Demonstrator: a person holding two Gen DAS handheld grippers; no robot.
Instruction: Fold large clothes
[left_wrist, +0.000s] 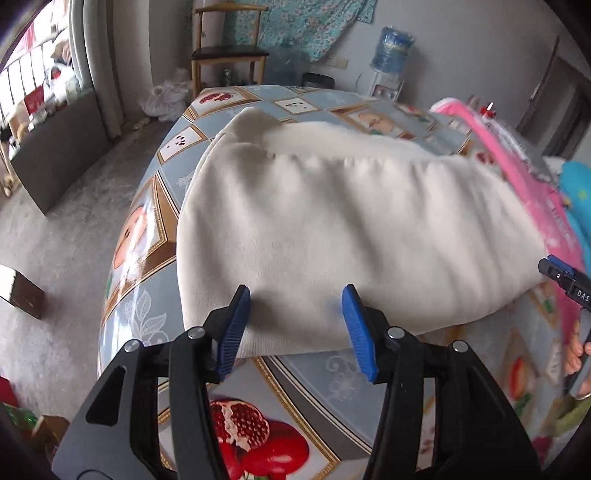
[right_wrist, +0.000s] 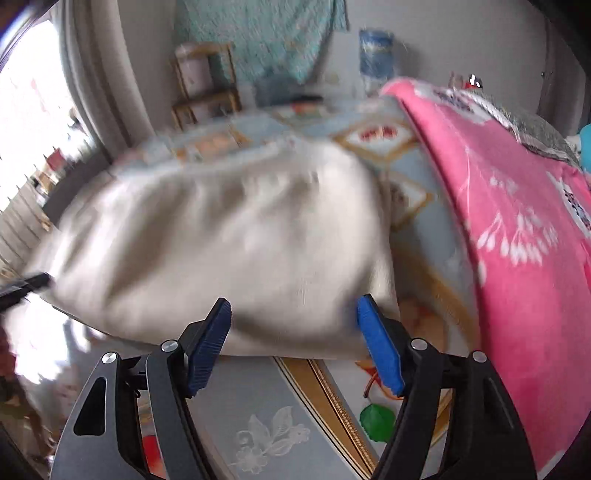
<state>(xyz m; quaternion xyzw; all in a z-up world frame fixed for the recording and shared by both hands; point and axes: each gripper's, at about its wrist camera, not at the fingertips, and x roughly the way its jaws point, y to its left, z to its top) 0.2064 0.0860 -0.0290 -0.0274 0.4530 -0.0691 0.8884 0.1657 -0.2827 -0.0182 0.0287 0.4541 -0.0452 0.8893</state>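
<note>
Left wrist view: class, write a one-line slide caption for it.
Open left gripper at the near edge of a folded cream garment on a fruit-patterned tablecloth, pink cloth alongside.

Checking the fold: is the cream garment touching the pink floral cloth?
Apart. The right wrist view shows bare tablecloth between cream garment and pink cloth.

This is a lived-in room of a home, most likely a dining or living room. A table (left_wrist: 147, 236) under a glossy cloth printed with pomegranates and other fruit fills the middle, with a wooden chair (left_wrist: 228, 55) against the far wall, a water dispenser (left_wrist: 388, 62) carrying a blue bottle, and a patterned teal cloth (left_wrist: 295, 26) hung on the wall. Pale curtains (left_wrist: 96, 66) hang beside a bright window with railings, the floor (left_wrist: 55, 229) is bare grey concrete, and a pink flowered blanket (right_wrist: 517, 229) lies on the table's right side.
</note>
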